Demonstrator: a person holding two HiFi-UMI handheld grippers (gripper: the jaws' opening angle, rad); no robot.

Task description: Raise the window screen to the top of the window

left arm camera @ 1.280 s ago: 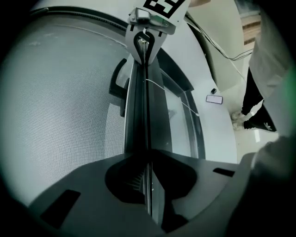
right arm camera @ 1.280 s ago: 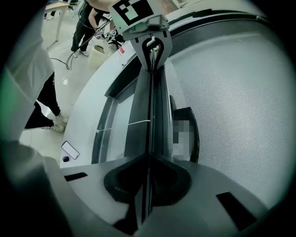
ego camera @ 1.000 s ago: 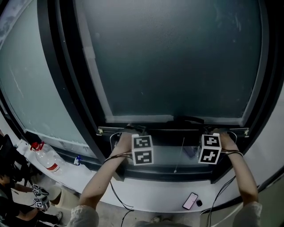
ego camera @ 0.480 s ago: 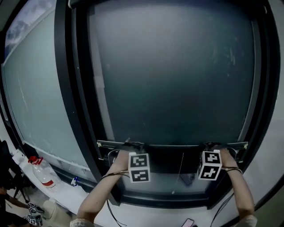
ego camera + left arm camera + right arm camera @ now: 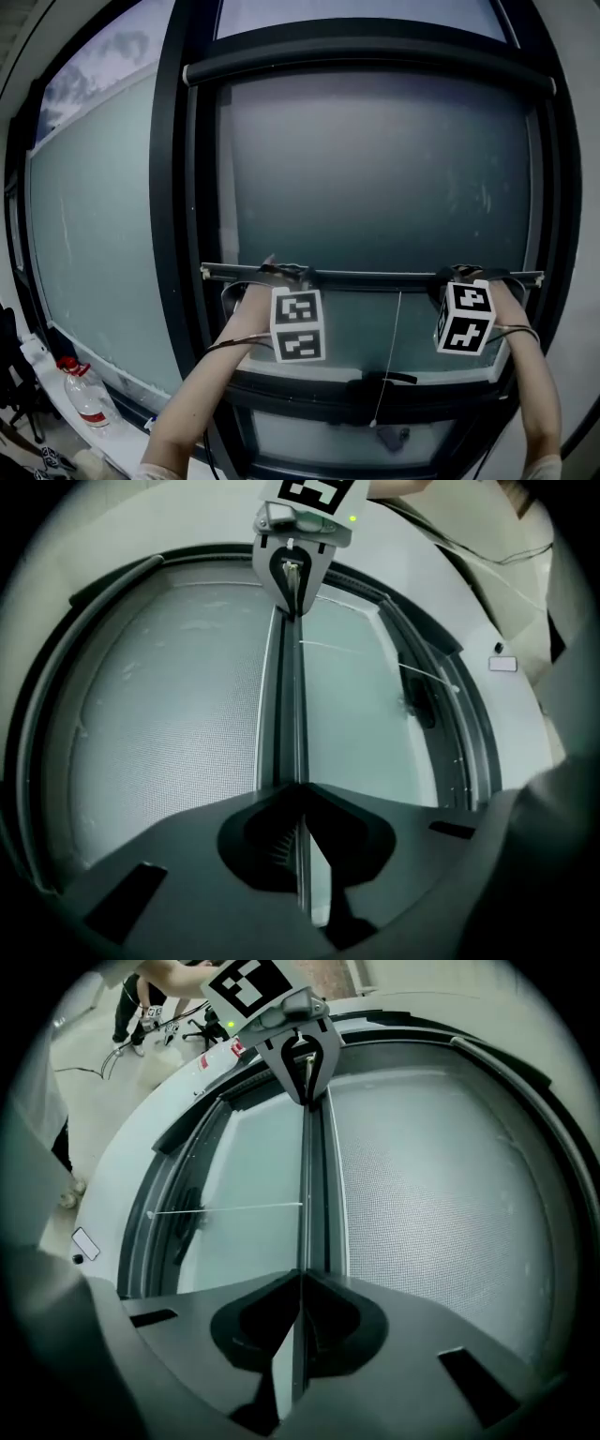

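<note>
The window screen [image 5: 375, 178] is a grey mesh in a black frame, and its thin bottom bar [image 5: 375, 278] lies about mid-height of the window. My left gripper [image 5: 286, 274] is shut on the bar's left part, and my right gripper [image 5: 459, 275] is shut on its right part. In the left gripper view the bar [image 5: 291, 714] runs straight out of my closed jaws to the right gripper [image 5: 295, 574], with mesh [image 5: 169, 724] to its left. The right gripper view mirrors this: bar [image 5: 314, 1194], left gripper [image 5: 305, 1063], mesh [image 5: 441, 1204]. A white pull cord [image 5: 396, 356] hangs from the bar.
The window's black top rail [image 5: 366, 54] spans above the screen. A dark window handle [image 5: 384, 380] sits on the lower frame. A water bottle [image 5: 84, 398] stands on the sill at the lower left. A phone [image 5: 84, 1241] lies on the sill below.
Both grippers have carried the bottom bar up from just above the sill to mid-window. The head view has tilted up, and the window's top rail now shows.
</note>
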